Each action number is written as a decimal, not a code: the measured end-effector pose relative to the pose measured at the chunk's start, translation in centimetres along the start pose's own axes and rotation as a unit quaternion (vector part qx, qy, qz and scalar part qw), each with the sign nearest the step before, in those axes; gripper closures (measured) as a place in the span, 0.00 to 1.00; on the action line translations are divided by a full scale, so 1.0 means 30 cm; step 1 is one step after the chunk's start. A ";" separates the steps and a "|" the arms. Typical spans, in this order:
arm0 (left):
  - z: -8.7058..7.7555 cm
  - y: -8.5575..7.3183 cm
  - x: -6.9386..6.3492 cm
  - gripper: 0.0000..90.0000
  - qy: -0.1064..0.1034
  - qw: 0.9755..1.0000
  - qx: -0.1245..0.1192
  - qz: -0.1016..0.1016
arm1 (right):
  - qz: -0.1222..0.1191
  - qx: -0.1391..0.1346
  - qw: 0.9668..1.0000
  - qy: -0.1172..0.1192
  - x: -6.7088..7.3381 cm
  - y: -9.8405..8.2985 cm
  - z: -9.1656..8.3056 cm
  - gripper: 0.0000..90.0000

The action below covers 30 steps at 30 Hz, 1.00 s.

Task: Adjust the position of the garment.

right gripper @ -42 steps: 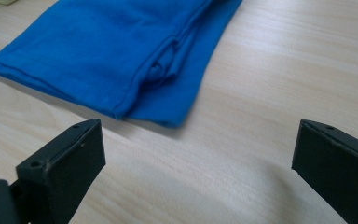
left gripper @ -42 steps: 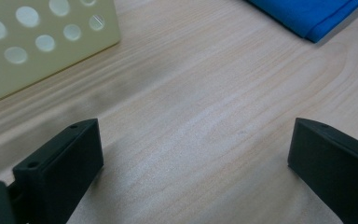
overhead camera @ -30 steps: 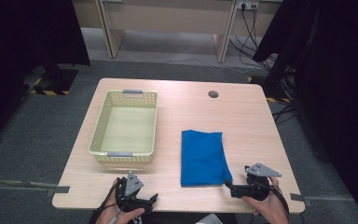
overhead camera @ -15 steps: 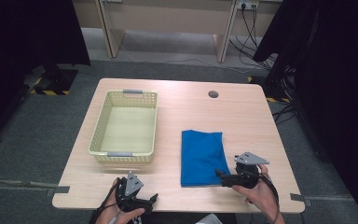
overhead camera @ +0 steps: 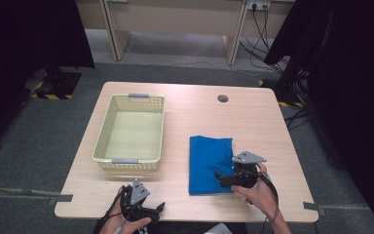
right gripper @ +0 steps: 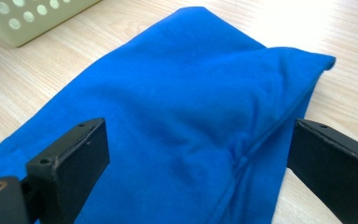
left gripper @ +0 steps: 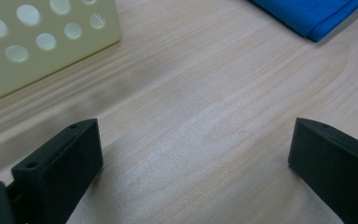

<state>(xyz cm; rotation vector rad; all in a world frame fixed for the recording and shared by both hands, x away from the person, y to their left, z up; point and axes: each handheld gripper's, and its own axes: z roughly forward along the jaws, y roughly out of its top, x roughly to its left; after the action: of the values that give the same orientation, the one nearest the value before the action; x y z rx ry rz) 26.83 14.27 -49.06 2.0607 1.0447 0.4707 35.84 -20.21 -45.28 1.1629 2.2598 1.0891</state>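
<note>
Black jaws of the right claw [right gripper: 200, 163] stand spread wide, released, over the near right part of the folded blue cloth [right gripper: 182, 107], one jaw above the fabric, the other past its hem. The cloth lies flat on the wooden surface [overhead camera: 253, 117], right of the pale yellow basket [overhead camera: 131, 129]. The left claw [left gripper: 193, 158], also released, hovers over bare wood at the near edge.

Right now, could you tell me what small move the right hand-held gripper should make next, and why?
Probably lower the right hand-held gripper and close it. Its jaws stand open over the folded blue cloth's near right edge, with the fold between them, so closing should pinch it.
</note>
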 end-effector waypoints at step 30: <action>0.000 -0.003 -0.001 0.02 0.001 1.000 -0.003 -0.001 | -0.021 0.060 0.998 -0.005 0.039 0.067 0.199 0.06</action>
<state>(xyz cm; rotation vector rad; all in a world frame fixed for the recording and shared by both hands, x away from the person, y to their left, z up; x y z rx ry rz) 26.78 14.27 -49.13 2.0536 1.0461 0.4751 39.90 -15.75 -47.46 1.1588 2.3592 0.9417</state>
